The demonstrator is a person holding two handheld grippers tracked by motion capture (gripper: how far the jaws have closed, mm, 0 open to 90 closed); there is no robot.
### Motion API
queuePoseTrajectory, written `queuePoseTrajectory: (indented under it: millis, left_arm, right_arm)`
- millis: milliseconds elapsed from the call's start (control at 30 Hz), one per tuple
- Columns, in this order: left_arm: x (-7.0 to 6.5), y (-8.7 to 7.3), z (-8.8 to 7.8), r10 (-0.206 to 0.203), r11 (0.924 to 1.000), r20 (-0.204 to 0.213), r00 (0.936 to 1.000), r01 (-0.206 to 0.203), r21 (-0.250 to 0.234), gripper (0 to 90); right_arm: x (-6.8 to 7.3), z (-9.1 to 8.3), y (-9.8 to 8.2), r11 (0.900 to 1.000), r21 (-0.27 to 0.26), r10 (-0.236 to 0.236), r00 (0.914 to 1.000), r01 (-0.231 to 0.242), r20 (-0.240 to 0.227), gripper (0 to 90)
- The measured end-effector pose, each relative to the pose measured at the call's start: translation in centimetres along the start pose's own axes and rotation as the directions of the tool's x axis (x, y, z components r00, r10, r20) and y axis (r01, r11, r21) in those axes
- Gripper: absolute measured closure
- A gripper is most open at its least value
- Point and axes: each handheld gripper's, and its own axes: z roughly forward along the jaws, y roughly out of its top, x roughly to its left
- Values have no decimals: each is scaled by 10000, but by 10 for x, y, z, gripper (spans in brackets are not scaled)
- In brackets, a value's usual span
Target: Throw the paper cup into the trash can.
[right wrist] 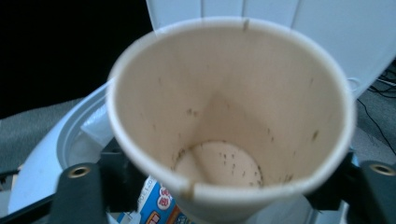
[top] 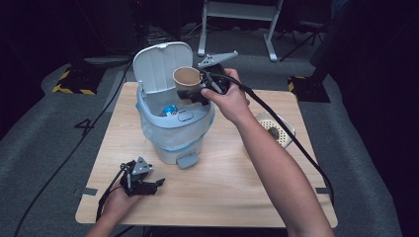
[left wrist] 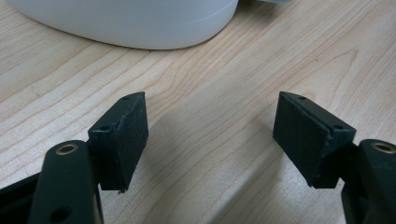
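Right gripper (top: 200,91): jaws either side of a paper cup (top: 187,81), pads against its wall as far as can be seen; grip looks light. Cup tilted, mouth toward the camera, hanging over the open bin (top: 174,129), just in front of the raised lid (top: 159,64). Specks of residue inside cup (right wrist: 219,161). A printed wrapper (right wrist: 156,207) lies in the bin below.

Left gripper (top: 143,185): jaws wide, nothing between them, low over the table (top: 222,182) near the bin's base.

Risks: a slack hold lets the cup slip early; the tilted cup could strike the rim or lid and bounce out onto the table.
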Motion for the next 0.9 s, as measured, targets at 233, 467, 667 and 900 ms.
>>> queuePoseTrajectory:
  millis: [233,467,667,900]
  left_arm:
    - [0,0,0,8,10000,5,10000,-8,-9,268]
    - [0,0,0,-14,10000,21,10000,14,0,268]
    - [1,0,0,26,10000,-7,10000,-26,-8,270]
    - [1,-1,-2,25,10000,11,10000,-25,21,275]
  right_arm:
    - [3,2,-1,9958,-913,-41,9989,83,458,152]
    - [8,-11,1,9942,-832,-650,9974,675,314,159]
    - [13,-31,7,9923,-958,-758,9966,787,330,164]
    - [15,-65,9,9912,-877,-943,9940,990,560,189]
